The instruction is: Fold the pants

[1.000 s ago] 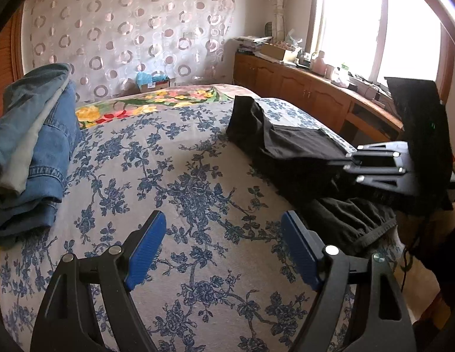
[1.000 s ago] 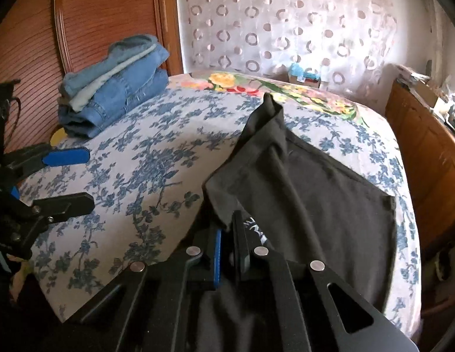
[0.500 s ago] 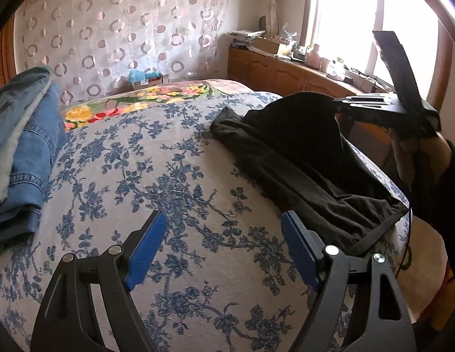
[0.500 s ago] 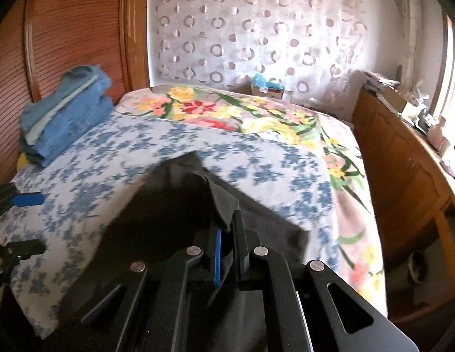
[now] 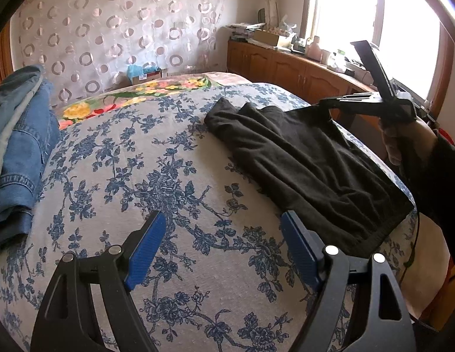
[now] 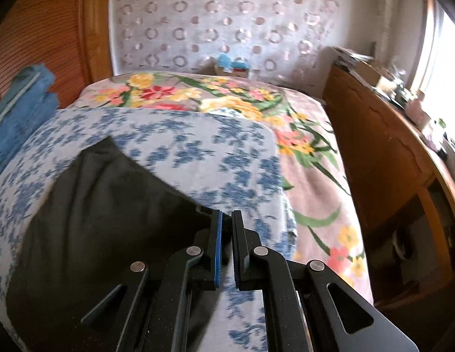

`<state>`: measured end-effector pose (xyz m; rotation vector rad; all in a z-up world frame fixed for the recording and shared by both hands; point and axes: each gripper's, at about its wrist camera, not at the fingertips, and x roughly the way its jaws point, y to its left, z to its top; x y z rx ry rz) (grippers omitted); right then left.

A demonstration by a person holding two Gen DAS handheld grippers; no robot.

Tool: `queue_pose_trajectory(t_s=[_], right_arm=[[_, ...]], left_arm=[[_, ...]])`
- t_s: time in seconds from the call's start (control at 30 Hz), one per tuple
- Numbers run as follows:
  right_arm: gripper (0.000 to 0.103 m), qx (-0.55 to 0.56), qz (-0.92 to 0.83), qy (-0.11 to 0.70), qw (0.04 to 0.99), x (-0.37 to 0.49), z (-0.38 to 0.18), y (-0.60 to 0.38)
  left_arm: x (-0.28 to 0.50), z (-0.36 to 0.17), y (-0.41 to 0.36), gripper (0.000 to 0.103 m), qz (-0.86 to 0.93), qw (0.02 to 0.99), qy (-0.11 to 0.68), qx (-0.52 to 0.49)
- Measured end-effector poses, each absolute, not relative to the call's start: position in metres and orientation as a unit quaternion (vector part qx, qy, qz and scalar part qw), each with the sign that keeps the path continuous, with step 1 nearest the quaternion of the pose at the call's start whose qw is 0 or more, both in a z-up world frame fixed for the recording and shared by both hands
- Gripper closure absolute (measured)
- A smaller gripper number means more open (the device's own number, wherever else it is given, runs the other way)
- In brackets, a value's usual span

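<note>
The black pants (image 5: 309, 161) lie spread on the right side of the bed, running from the middle toward the near right edge. They also show in the right wrist view (image 6: 104, 205). My right gripper (image 6: 226, 220) is shut on a far corner of the pants and holds it a little above the bedspread; it appears in the left wrist view (image 5: 330, 104) at the upper right. My left gripper (image 5: 220, 249) is open and empty, over bare bedspread left of the pants' near end.
A stack of folded blue jeans (image 5: 19, 146) sits at the bed's left edge. The bed has a blue floral bedspread (image 5: 139, 161) and a bright flowered blanket (image 6: 227, 99) at its far end. Wooden cabinets (image 5: 286, 67) line the right wall under the window.
My right gripper has carried the pants' corner up and toward the far right of the bed, spreading the cloth flat. The left gripper has stayed open and drifted slightly.
</note>
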<state>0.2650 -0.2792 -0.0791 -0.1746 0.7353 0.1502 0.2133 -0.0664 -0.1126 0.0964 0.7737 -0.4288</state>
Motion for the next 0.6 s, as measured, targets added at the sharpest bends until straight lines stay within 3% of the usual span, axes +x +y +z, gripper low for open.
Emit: queue_pose_trajectory(t_s=[0.23, 0.3, 0.37, 0.43, 0.6], right_arm=[[0.097, -0.060, 0.078, 0.344, 0.934, 0.259, -0.074, -0.276], [0.091, -0.053, 0.081, 0.343, 0.934, 0.255, -0.076, -0.276], [0.077, -0.046, 0.086, 0.339, 0.936, 0.250, -0.078, -0.277], [0.071, -0.041, 0.090, 0.339, 0.936, 0.247, -0.081, -0.279], [0.070, -0.023, 0.103, 0.335, 0.936, 0.234, -0.081, -0.289]], left_arm=[[0.217, -0.113, -0.068, 0.022, -0.205, 0.903, 0.376, 0.047], [0.220, -0.112, -0.070, 0.022, -0.206, 0.903, 0.375, 0.046], [0.222, -0.112, -0.072, 0.022, -0.206, 0.903, 0.374, 0.047], [0.225, -0.111, -0.074, 0.022, -0.205, 0.903, 0.374, 0.052], [0.232, -0.110, -0.079, 0.022, -0.203, 0.903, 0.374, 0.056]])
